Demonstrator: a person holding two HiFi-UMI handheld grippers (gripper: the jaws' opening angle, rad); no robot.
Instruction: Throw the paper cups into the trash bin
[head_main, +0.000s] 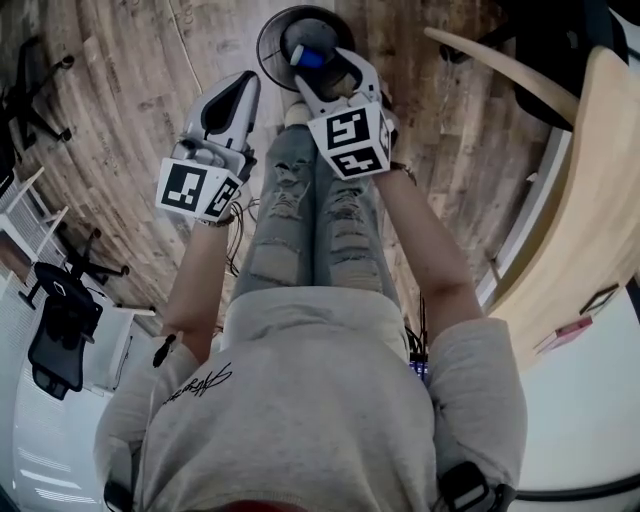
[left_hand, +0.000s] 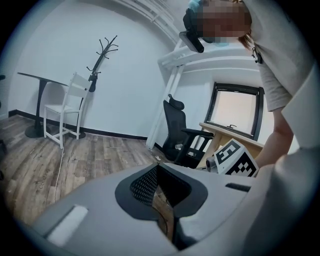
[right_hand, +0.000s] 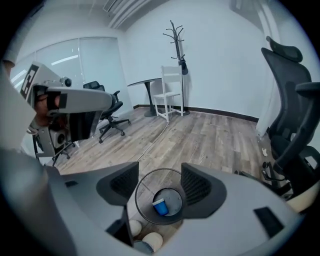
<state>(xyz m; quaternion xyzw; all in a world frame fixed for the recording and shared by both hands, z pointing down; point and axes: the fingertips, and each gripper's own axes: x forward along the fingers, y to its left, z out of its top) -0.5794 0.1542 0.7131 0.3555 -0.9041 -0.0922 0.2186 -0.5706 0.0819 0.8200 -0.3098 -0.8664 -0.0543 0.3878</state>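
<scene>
A round black wire trash bin (head_main: 268, 35) stands on the wooden floor just ahead of the person's feet. A blue paper cup (head_main: 308, 57) lies on its bottom. My right gripper (head_main: 335, 72) hangs open right above the bin with nothing between its fingers. In the right gripper view, the bin (right_hand: 159, 169) and the blue cup (right_hand: 160, 206) show through the gap of the right gripper (right_hand: 160, 182). My left gripper (head_main: 243, 88) is held left of the bin, shut and empty. In the left gripper view, the left gripper (left_hand: 157, 182) has its pads pressed together.
The person's legs (head_main: 315, 220) and shoes (right_hand: 145, 241) are right beside the bin. A curved wooden table (head_main: 590, 200) runs along the right. A black office chair (head_main: 60, 320) stands at the left, another (right_hand: 290, 125) to the right. A white chair (left_hand: 62, 112) and coat rack (left_hand: 97, 60) stand farther off.
</scene>
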